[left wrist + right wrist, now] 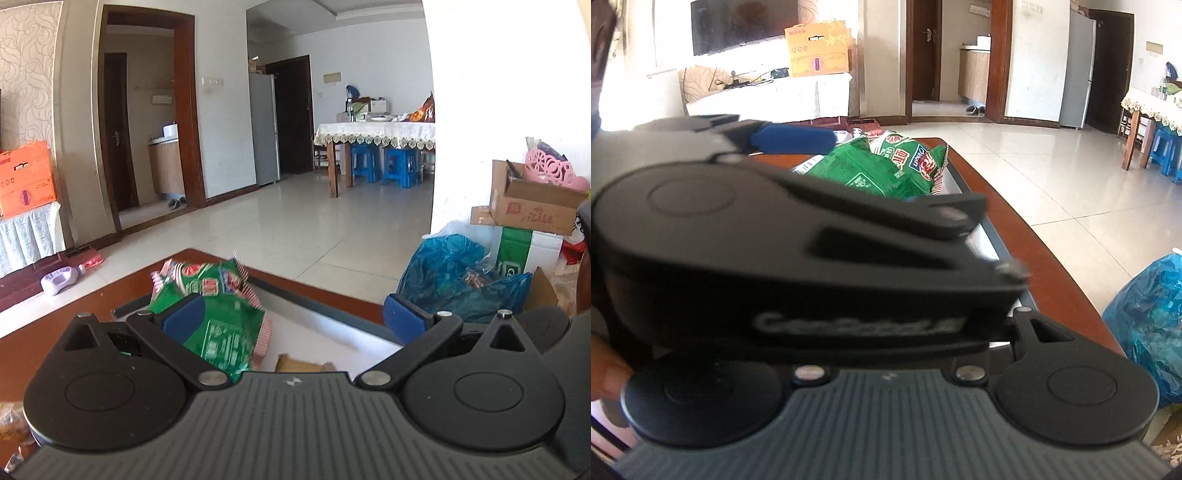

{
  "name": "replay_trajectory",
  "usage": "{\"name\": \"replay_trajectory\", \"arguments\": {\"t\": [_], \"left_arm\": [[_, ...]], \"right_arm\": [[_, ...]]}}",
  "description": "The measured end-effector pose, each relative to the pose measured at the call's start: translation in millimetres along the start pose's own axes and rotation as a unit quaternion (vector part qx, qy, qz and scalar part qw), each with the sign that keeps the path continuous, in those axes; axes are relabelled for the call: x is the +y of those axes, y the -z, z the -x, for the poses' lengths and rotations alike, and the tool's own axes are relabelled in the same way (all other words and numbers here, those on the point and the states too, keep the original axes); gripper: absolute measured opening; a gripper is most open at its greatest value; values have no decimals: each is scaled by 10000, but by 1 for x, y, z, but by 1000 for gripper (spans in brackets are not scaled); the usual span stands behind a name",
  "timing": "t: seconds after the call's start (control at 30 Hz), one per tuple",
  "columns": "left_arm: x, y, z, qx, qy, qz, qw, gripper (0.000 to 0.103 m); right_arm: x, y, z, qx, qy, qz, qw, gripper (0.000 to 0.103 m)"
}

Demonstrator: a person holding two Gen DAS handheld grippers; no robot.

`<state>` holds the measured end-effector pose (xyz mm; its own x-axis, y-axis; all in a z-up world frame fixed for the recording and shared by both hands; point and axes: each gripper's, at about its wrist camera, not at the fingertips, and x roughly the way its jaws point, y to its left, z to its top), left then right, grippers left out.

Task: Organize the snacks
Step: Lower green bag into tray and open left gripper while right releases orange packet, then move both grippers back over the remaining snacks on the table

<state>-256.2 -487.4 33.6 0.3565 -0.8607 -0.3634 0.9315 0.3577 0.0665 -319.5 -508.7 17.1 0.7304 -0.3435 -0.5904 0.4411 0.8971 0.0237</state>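
On the wooden table (44, 332), green snack bag (221, 325) lies pointing away (left jaws apart; right's unclear).

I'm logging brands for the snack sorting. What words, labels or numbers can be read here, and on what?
"Oishi", upside down and likely rather than certain, on the green snack bag.
"GenRobot.AI", blurred but a likely reading, on the gripper casing.
Red Chinese print on the cardboard box: too blurred to read.
Print on the orange box: too small to read.

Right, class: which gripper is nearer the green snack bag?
Left. The left gripper has one pad beside the green snack bag; the right gripper sits further back, behind the left one.
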Motion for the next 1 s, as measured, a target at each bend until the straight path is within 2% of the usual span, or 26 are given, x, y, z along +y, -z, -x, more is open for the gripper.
{"name": "replay_trajectory", "arguments": {"t": [0.23, 0.27, 0.33, 0.5, 0.67, 0.73, 0.9, 1.0], "left_arm": [[13, 6, 33, -115, -356, -93, 9993, 103], [14, 5, 40, -120, -438, -91, 9989, 103], [16, 7, 54, -146, -707, -84, 9974, 103], [28, 12, 101, -183, -1423, -14, 9896, 103], [50, 30, 157, -149, -2080, 428, 9771, 103], [61, 41, 178, -114, -2440, 567, 9681, 103], [92, 73, 221, 116, -3139, 876, 9453, 103], [114, 94, 237, 405, -3440, 699, 9355, 103]], "right_arm": [[-4, -1, 2, -148, 16, -221, 9996, 44], [-3, -1, 3, -177, -3, -252, 9995, 48], [0, -1, 5, -250, 1, -247, 9994, 51], [20, -3, 11, -536, -62, -112, 9985, 53], [56, -7, 17, -760, -528, 217, 9955, 56], [76, -7, 18, -777, -790, 417, 9930, 56], [127, -3, 13, -589, -1512, 905, 9826, 56], [158, 4, 6, -343, -1851, 1250, 9741, 56]]}}
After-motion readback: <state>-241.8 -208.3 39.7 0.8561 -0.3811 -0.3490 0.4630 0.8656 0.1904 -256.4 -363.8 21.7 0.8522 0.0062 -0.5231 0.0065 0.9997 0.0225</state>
